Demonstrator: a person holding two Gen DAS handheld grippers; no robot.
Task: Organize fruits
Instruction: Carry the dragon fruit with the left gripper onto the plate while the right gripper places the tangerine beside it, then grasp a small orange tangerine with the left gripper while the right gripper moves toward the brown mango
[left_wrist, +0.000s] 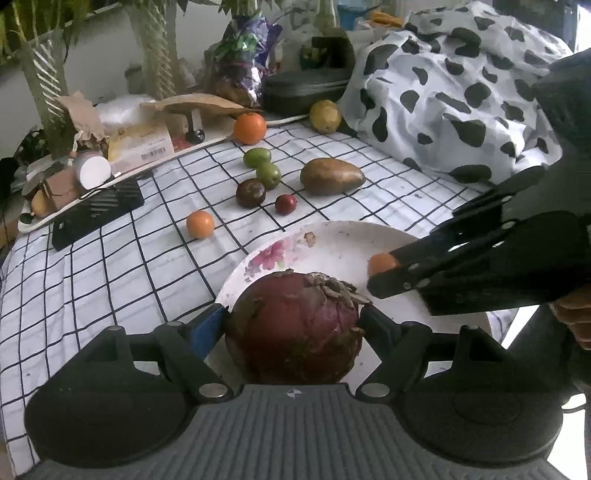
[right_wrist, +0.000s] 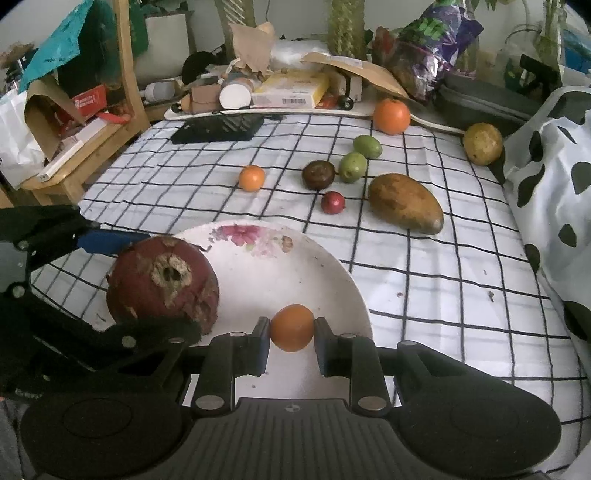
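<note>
My left gripper is shut on a large dark red fruit over the near rim of a white flowered plate. The fruit also shows in the right wrist view. My right gripper is shut on a small orange fruit over the plate. In the left wrist view the right gripper comes in from the right. Loose on the checked cloth lie a brown mango, two green fruits, a dark round fruit, a small red fruit and a small orange.
A large orange and a yellow fruit lie at the far edge. A black box and a cluttered white tray stand behind. A cow-print blanket is heaped at the right. A wooden stool is left.
</note>
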